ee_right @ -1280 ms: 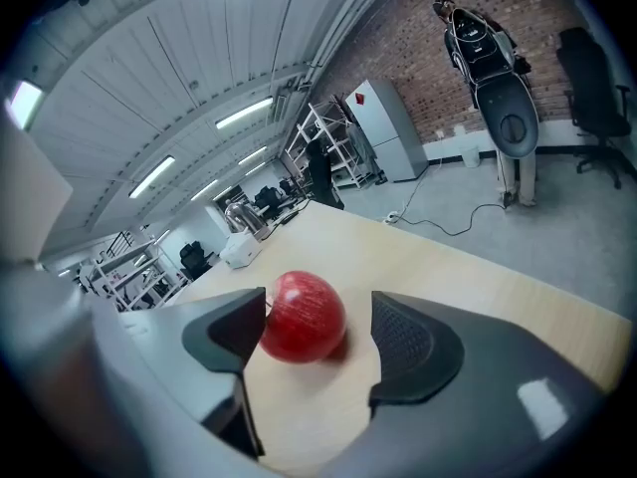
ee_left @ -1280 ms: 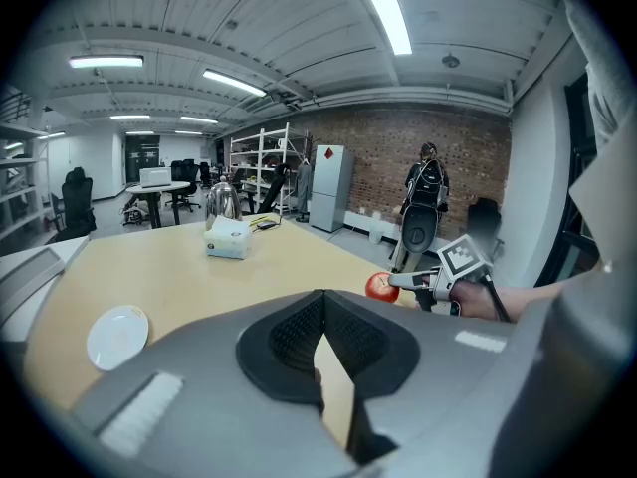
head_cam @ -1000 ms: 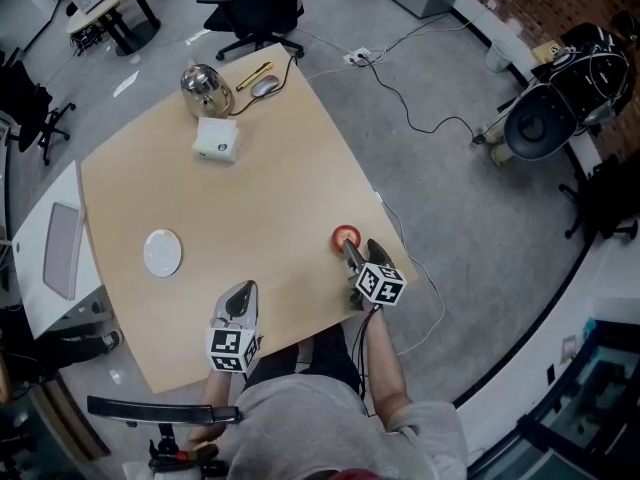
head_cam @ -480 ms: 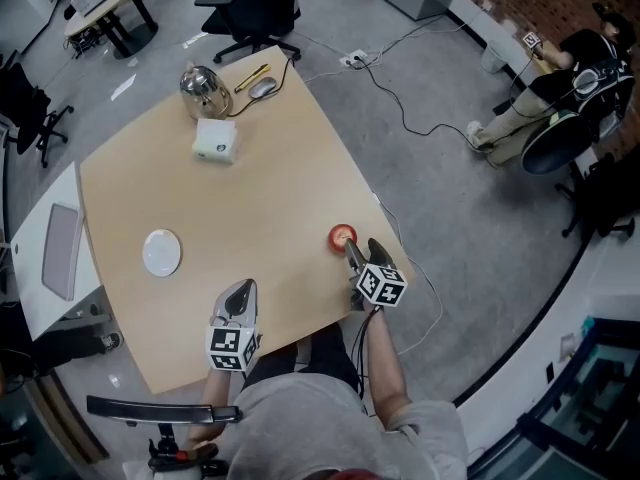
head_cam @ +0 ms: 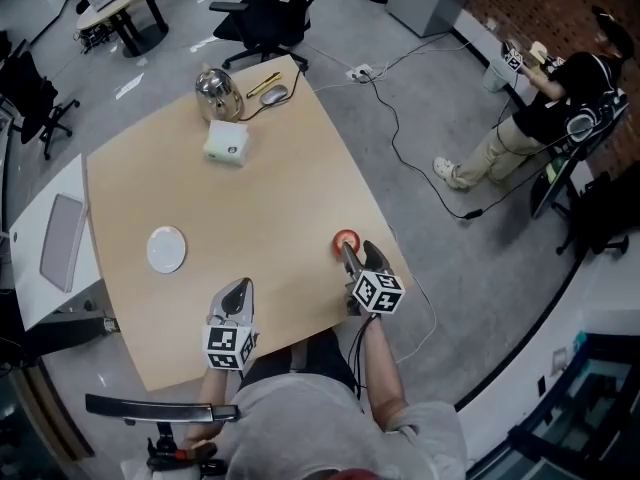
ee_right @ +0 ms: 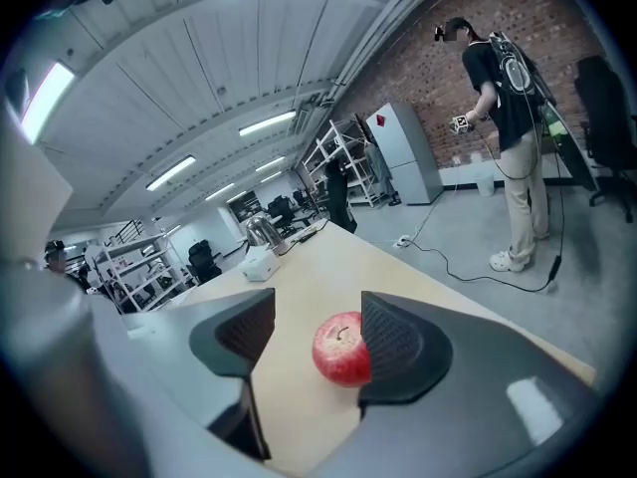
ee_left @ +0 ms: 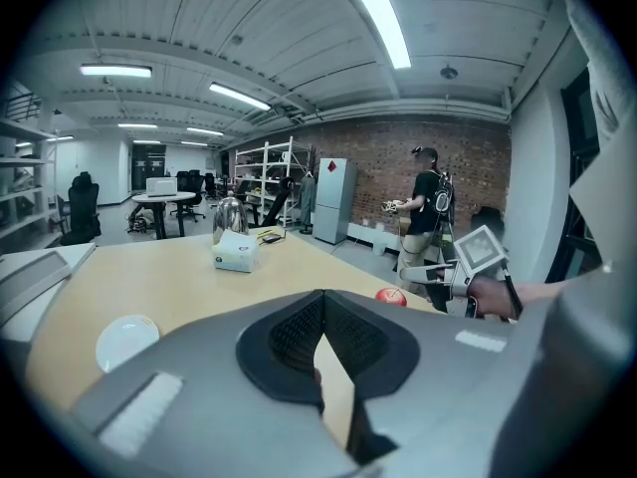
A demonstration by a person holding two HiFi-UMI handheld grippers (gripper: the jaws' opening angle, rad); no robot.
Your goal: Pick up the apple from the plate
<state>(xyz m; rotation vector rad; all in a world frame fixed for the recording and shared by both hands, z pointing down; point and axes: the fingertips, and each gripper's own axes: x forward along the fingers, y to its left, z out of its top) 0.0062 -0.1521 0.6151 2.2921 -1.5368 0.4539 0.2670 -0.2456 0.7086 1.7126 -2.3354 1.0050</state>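
Right gripper view shows your right gripper [ee_right: 318, 319] closing around the apple [ee_right: 343, 349]: one jaw looks to touch it, the other stands clear. The apple sits on the table [ee_right: 299, 267], well apart from the plate [head_cam: 166, 249]. Your left gripper [ee_left: 323, 312] is closed, empty.

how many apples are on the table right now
1. The red apple lies near the right edge of the table, between the right gripper's closing jaws, away from the white plate on the left. None seems hidden.
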